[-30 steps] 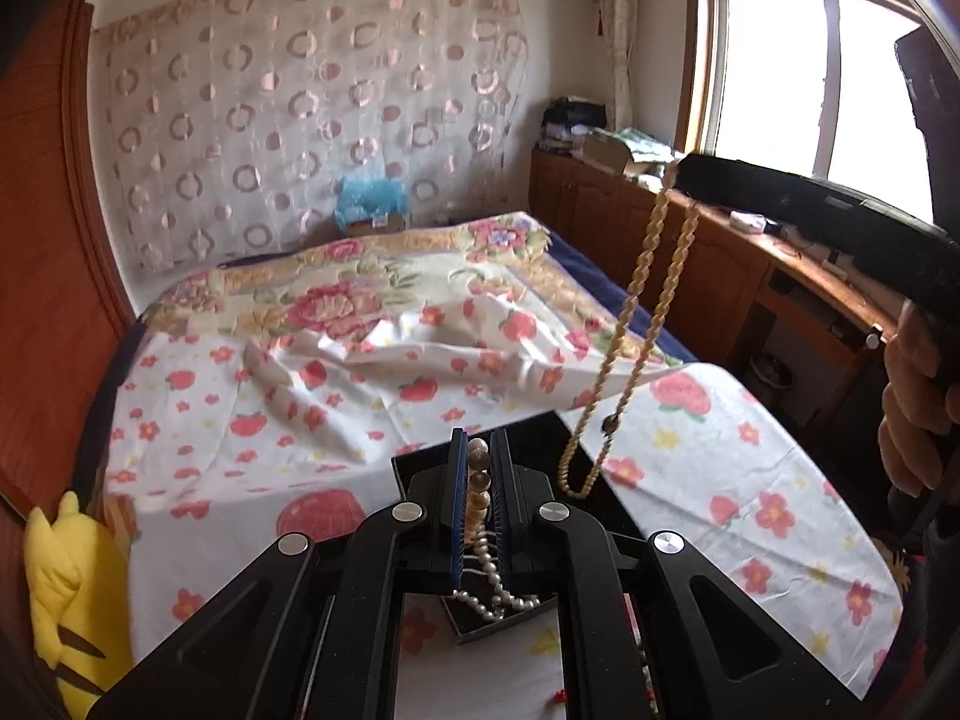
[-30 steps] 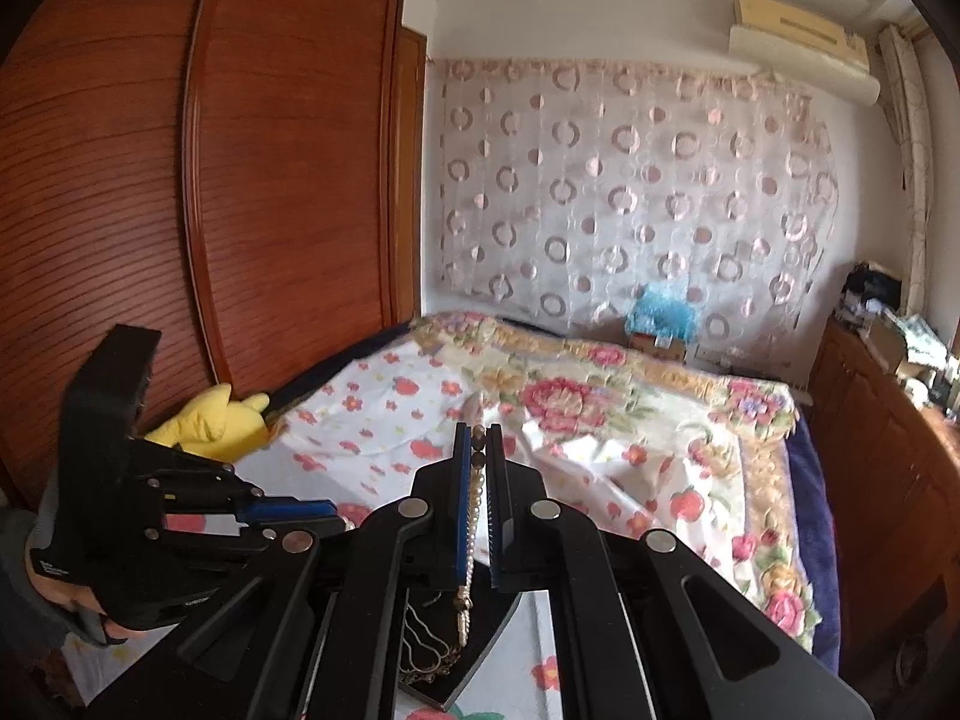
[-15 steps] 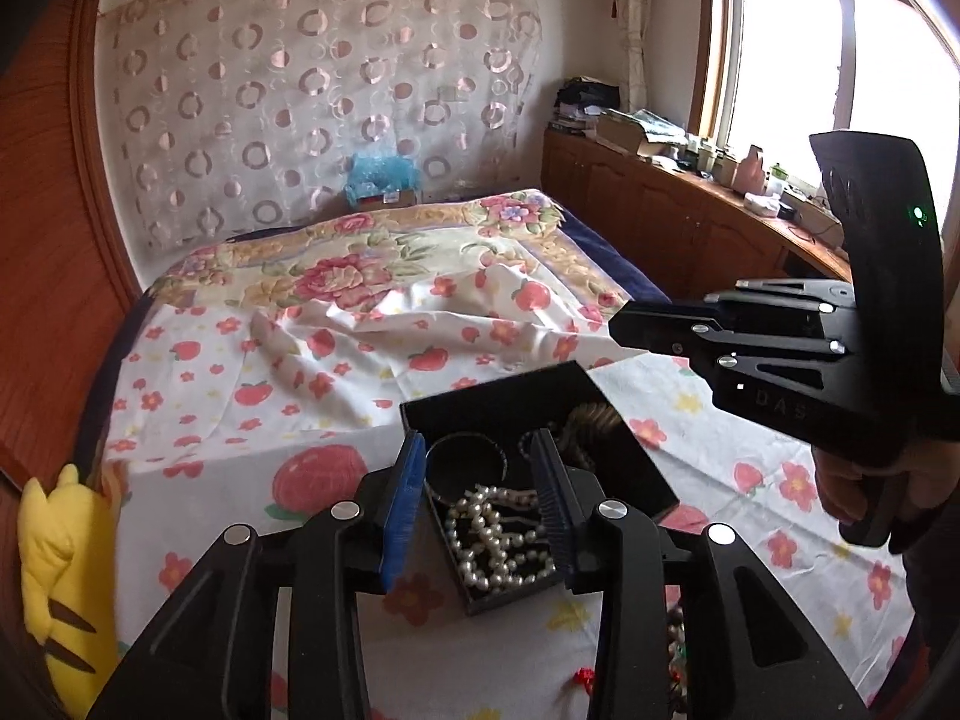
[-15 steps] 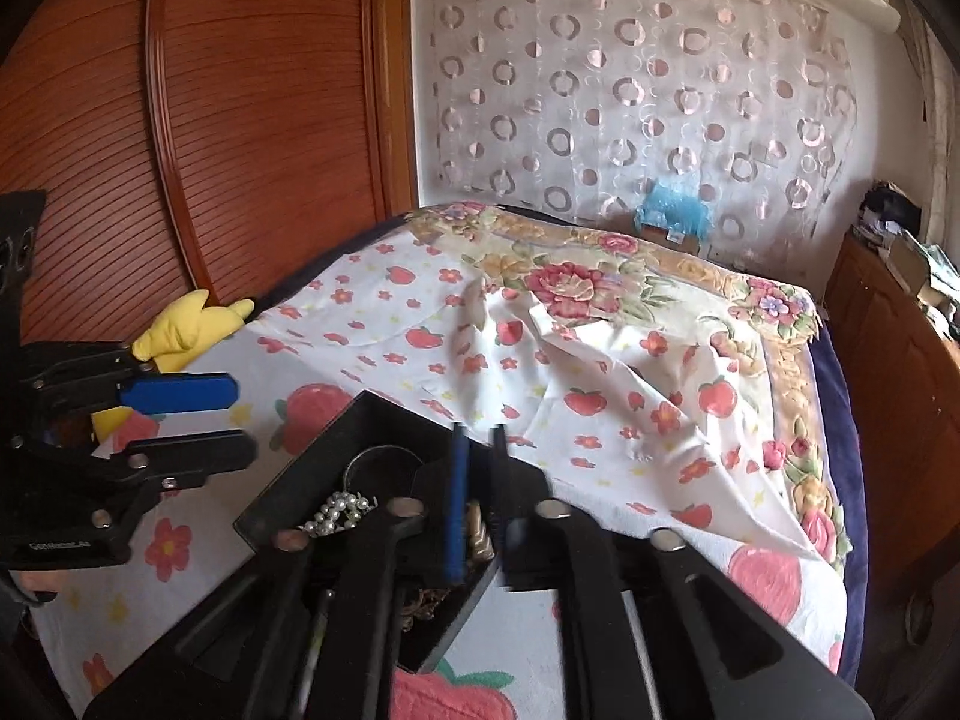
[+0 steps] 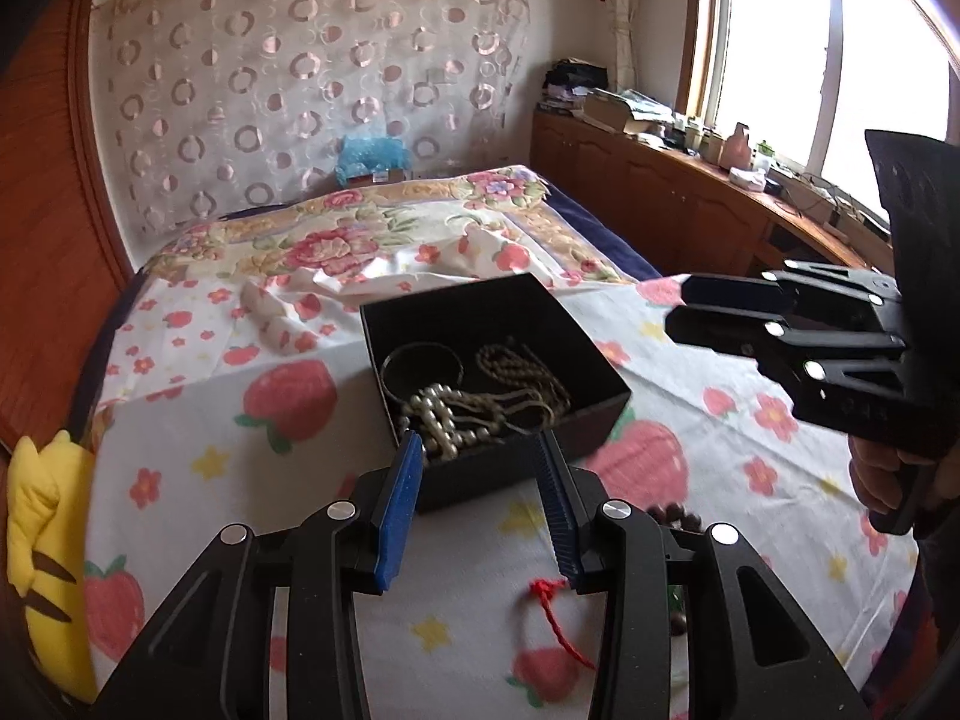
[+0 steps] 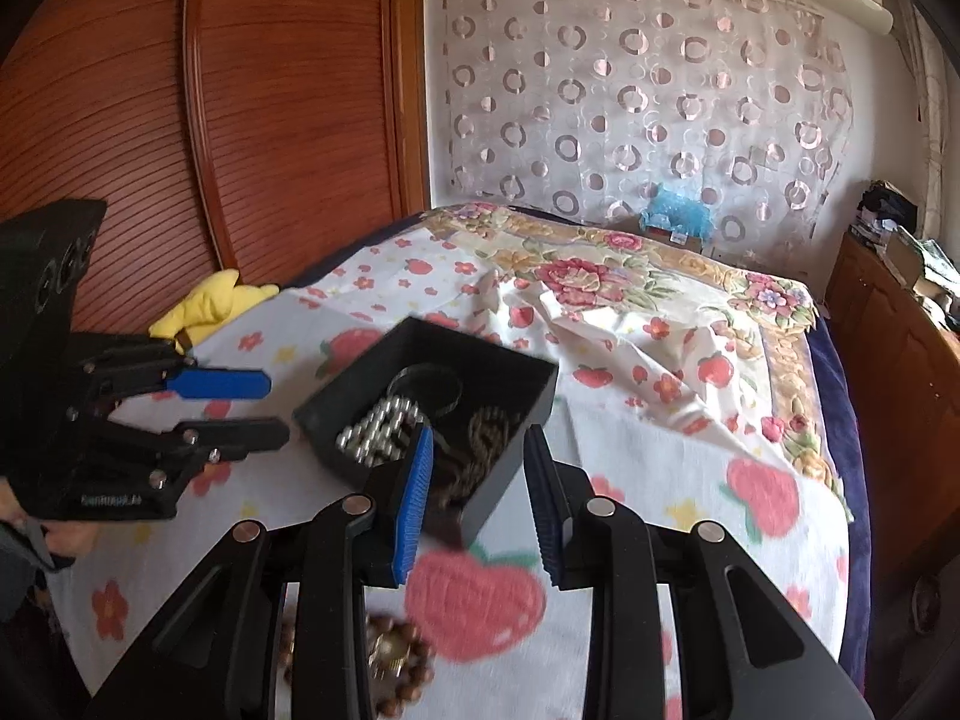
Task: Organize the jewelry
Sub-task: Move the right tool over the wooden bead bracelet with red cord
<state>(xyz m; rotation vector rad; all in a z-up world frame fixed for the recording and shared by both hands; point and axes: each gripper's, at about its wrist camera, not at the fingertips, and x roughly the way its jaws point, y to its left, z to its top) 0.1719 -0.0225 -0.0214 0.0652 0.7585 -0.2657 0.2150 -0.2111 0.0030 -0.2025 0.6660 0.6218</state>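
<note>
A black open box (image 5: 600, 372) sits on the flowered bedspread; it also shows in the right wrist view (image 6: 528, 414). Inside lie a white pearl necklace (image 5: 441, 414), a brown-gold bead chain (image 5: 528, 369) and a dark bangle (image 5: 420, 354). My left gripper (image 5: 477, 447) is open and empty just in front of the box. My right gripper (image 6: 477, 444) is open and empty over the box's near corner; it also shows at the right of the left wrist view (image 5: 675, 309). A red cord (image 5: 555, 618) and a brown bead bracelet (image 6: 396, 666) lie on the bedspread near me.
A yellow plush toy (image 5: 45, 552) lies at the bed's left edge, beside a wooden wardrobe (image 6: 240, 120). A wooden cabinet (image 5: 690, 204) with clutter runs under the window on the right. A blue plush (image 5: 366, 156) sits at the bed's far end.
Both grippers let go: the pearl necklace and the gold bead chain dropped into the box. Both then opened wide and drew back from the box.
</note>
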